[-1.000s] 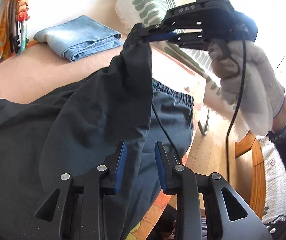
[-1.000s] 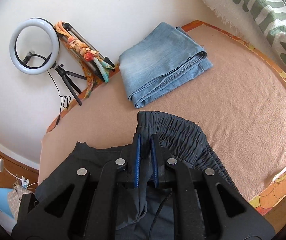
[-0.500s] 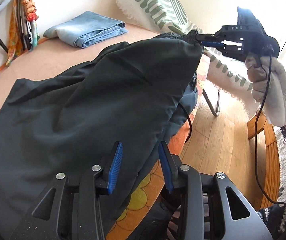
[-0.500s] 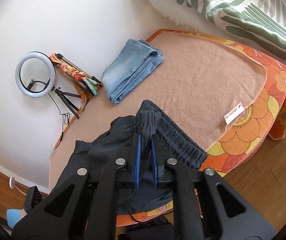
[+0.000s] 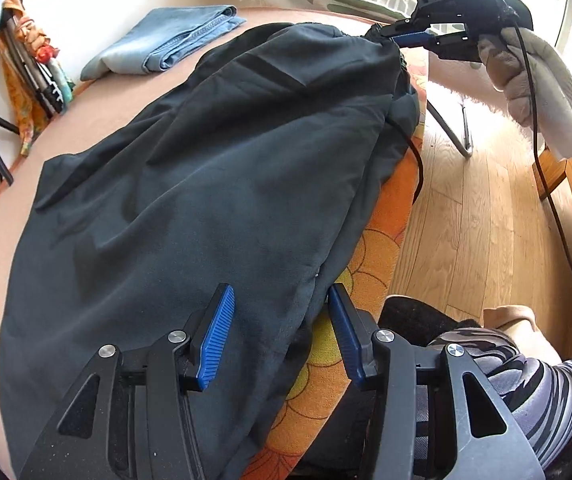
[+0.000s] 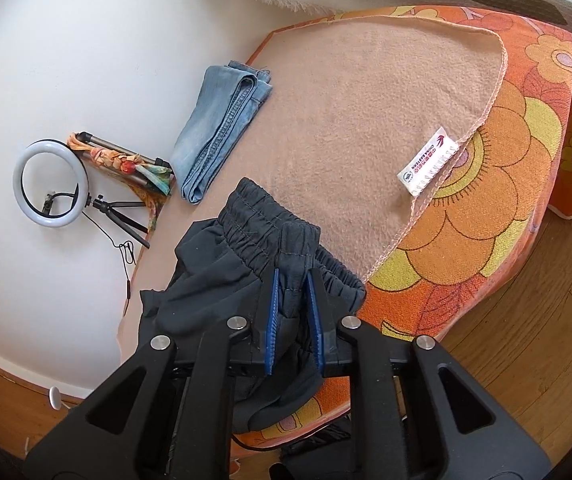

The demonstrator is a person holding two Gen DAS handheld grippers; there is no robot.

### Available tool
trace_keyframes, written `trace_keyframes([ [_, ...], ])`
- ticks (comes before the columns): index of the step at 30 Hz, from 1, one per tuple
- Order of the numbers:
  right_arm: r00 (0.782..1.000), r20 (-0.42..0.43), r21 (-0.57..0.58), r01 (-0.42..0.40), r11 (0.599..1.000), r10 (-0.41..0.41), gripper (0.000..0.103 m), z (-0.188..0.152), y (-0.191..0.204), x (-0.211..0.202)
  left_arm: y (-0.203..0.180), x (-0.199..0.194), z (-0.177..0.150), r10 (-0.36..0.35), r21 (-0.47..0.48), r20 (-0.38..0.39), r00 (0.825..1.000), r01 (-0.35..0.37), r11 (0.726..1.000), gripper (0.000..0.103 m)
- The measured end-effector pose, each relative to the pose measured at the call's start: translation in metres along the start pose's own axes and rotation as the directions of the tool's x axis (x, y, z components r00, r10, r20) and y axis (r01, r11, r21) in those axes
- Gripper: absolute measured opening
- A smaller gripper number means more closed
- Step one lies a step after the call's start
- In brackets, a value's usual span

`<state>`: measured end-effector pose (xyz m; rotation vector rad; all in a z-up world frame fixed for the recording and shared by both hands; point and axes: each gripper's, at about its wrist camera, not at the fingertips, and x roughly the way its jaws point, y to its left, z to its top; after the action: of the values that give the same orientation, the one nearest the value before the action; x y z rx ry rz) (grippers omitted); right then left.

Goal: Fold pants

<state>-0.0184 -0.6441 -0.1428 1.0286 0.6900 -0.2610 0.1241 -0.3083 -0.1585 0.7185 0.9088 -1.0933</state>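
Two pairs of trousers are on my screens: the dark pants (image 5: 190, 184), thin, matte and creased, spread over a tan fleece blanket (image 6: 365, 120), and one pair of faded blue jeans (image 6: 222, 128), folded into a thick oblong near the wall. Under the blanket I see one orange cover (image 6: 497, 184) printed with big round flowers, and the blanket carries one white sewn label (image 6: 427, 160).

My left gripper (image 5: 282, 332) has just been opening; its ribbed blue pads (image 5: 216, 340) stand apart, with the edge of the dark cloth lying between them and no pad pressing on it. My right gripper (image 6: 291, 312) sits at the gathered elastic waistband (image 6: 254, 220), a fold of it between the two blue pads; those jaws have just eased wider, and I cannot tell whether they still pinch it. From the left wrist, the waistband corner reaches up to that gripper's tips, held in one white knit-gloved hand (image 5: 541, 80).

Against the wall: one ring light (image 6: 50, 184) on a small black tripod, beside one bundle of poles tied with patterned scarves. Plank floor (image 5: 477, 220) lies beyond.
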Motion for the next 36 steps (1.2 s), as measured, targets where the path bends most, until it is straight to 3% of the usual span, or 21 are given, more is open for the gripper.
trace_keyframes([
  [2, 1.0, -0.006, 0.001, -0.009, 1.0, 0.009, 0.036, 0.002, 0.001, 0.001, 0.004, -0.001, 0.0, -0.027, -0.019, 0.01, 1.0, 0.028, 0.999, 0.047],
  [4, 1.0, -0.011, -0.006, -0.009, 1.0, 0.009, 0.044, 0.002, 0.004, 0.004, 0.008, -0.005, 0.0, -0.068, -0.042, 0.028, 0.997, 0.069, 0.997, 0.047],
  [7, 0.999, -0.016, -0.048, 0.029, 0.998, -0.029, 0.044, 0.002, 0.012, 0.009, 0.01, -0.006, -0.002, -0.081, -0.041, 0.034, 0.996, 0.082, 0.996, 0.047],
  [10, 0.997, -0.027, -0.076, 0.064, 0.995, -0.066, 0.044, 0.002, 0.017, 0.016, 0.009, -0.004, -0.005, -0.057, -0.001, 0.028, 0.998, 0.057, 0.998, 0.039],
  [13, 0.995, -0.026, -0.106, 0.092, 0.99, -0.096, 0.025, 0.001, 0.022, 0.017, 0.017, -0.008, -0.007, -0.107, -0.023, 0.043, 0.993, 0.108, 0.994, 0.014],
  [17, 0.996, -0.012, -0.104, 0.088, 0.991, -0.09, 0.018, 0.004, 0.027, 0.01, 0.024, -0.015, -0.01, -0.142, -0.038, 0.076, 0.987, 0.145, 0.989, 0.005],
  [23, 0.999, 0.025, -0.021, -0.038, 0.999, 0.038, 0.015, 0.006, 0.03, -0.023, 0.03, -0.039, -0.021, -0.163, -0.034, 0.132, 0.978, 0.169, 0.985, 0.003],
  [25, 0.998, 0.028, -0.002, -0.048, 0.999, 0.048, 0.015, 0.003, 0.027, -0.029, 0.034, -0.046, -0.025, -0.175, -0.05, 0.147, 0.974, 0.184, 0.982, 0.003],
  [30, 1.0, 0.002, -0.005, 0.01, 1.0, -0.01, 0.015, -0.016, 0.009, -0.025, 0.04, -0.049, -0.035, -0.203, -0.062, 0.14, 0.969, 0.214, 0.975, 0.003],
  [33, 0.992, -0.043, -0.074, 0.115, 0.991, -0.118, 0.015, -0.03, -0.001, -0.007, 0.035, -0.037, -0.035, -0.218, -0.054, 0.084, 0.972, 0.222, 0.973, 0.003],
  [36, 0.984, -0.112, -0.14, 0.124, 0.982, -0.14, 0.021, -0.034, -0.003, 0.0, 0.032, -0.033, -0.037, -0.215, -0.048, 0.072, 0.974, 0.219, 0.975, 0.003],
])
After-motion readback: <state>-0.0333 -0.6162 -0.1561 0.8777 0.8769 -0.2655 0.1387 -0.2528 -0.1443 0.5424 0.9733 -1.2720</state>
